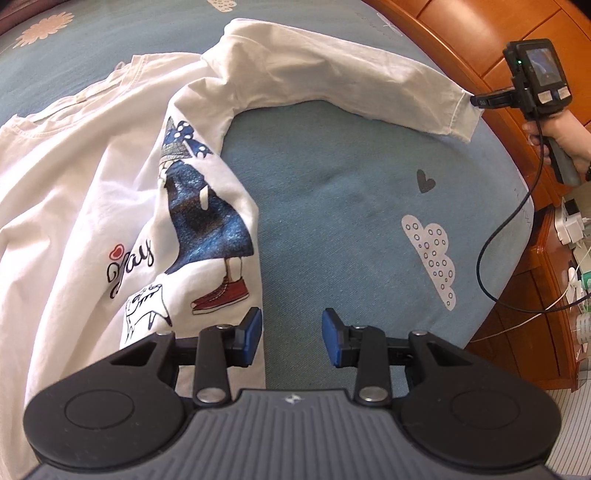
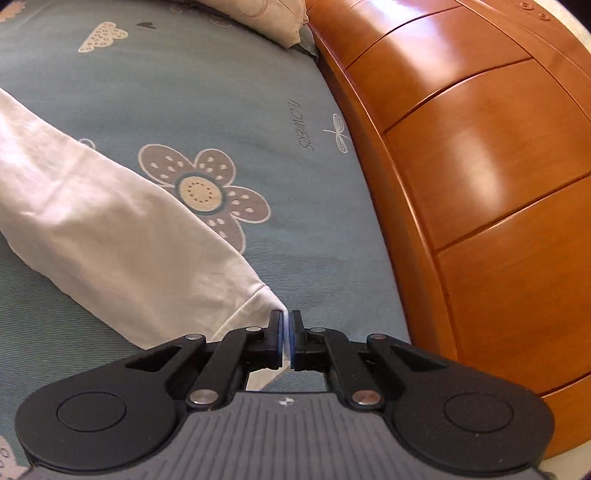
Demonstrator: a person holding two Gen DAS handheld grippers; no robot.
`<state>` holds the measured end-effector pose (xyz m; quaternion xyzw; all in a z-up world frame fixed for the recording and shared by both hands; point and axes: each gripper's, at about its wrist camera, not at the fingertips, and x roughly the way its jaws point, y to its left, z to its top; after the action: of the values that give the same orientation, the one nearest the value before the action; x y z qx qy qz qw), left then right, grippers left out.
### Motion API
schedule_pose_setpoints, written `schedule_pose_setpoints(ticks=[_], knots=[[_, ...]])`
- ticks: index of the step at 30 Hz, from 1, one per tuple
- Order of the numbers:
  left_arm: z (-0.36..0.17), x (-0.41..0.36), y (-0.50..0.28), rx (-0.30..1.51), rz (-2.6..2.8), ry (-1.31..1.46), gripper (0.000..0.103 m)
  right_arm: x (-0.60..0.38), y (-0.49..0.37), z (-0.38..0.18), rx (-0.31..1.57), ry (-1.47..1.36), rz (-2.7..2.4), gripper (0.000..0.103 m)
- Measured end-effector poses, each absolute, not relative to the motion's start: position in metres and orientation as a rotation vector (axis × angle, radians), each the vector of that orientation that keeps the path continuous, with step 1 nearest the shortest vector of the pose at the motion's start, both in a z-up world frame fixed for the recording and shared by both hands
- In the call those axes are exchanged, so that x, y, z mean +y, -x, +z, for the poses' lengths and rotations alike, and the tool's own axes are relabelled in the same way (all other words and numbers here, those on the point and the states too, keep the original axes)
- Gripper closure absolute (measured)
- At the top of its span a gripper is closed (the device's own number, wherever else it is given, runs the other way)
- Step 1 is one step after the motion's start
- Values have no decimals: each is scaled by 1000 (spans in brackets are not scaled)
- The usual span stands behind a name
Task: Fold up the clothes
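Note:
A white long-sleeved shirt (image 1: 92,177) with a printed girl in a blue dress lies on the blue bedsheet (image 1: 332,206), its side folded over. One sleeve (image 1: 351,77) stretches out to the right. My right gripper (image 1: 476,101) pinches the sleeve's cuff at the bed's edge; in the right wrist view the right gripper (image 2: 287,334) is shut on the cuff (image 2: 258,306) with white cloth between the blue pads. My left gripper (image 1: 291,332) stands open above the sheet, just right of the shirt's lower hem, holding nothing.
A wooden headboard (image 2: 480,166) runs along the bed's right side. A pillow (image 2: 258,18) lies at the far end. A bedside stand with chargers and cables (image 1: 572,258) sits lower right. A hand (image 1: 561,136) grips the right tool, its black cable hanging down.

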<state>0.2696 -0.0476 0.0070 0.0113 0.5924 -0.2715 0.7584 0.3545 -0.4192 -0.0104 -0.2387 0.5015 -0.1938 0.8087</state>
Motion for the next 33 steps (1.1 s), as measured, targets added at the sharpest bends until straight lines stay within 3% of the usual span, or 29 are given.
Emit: schedule_pose_setpoints(ticks=[12, 14, 17, 20, 28, 33], knots=[[19, -81, -296, 1252, -674, -16, 64, -489, -389, -32, 1170, 697, -532, 99], [20, -81, -299, 1250, -673, -14, 64, -499, -394, -37, 1238, 640, -565, 93], [25, -75, -305, 1237, -662, -18, 64, -495, -397, -15, 1190, 422, -489, 92], [33, -63, -313, 1213, -646, -35, 64, -465, -409, 4, 1112, 287, -315, 80], [56, -11, -339, 1118, -553, -145, 59, -338, -480, 26, 987, 105, 218, 75], [47, 61, -377, 1050, -403, -261, 54, -257, -507, 19, 971, 168, 445, 71]])
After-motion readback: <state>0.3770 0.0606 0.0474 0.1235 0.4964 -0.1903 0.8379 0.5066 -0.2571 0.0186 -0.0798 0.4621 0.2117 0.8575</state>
